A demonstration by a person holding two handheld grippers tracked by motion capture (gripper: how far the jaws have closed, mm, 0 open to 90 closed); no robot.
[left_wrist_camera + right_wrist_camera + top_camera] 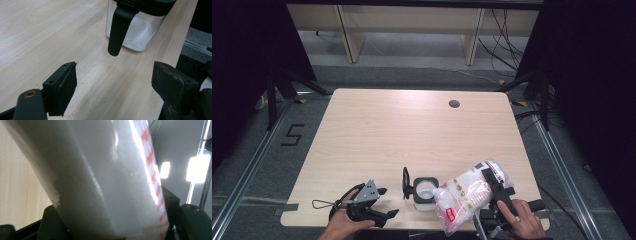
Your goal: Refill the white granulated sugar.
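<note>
A clear square container [424, 192] [140, 32] stands near the table's front edge, some white powder in its bottom. Its black lid [406, 182] [120, 27] is flipped open to the left. My right gripper [497, 184] [112, 222] is shut on a plastic bag [467, 192] [105, 182] of white powder with red print. The bag leans left, its lower corner at the container's mouth. My left gripper [388, 202] [115, 72] rests left of the container, pointing at it, jaws wide open and nothing between them.
The wooden table [412, 130] has a round cable hole [454, 104] at the back right. Black stand legs [282, 85] flank the table on the floor, and wooden shelving [412, 25] stands behind it. The container sits close to the front edge.
</note>
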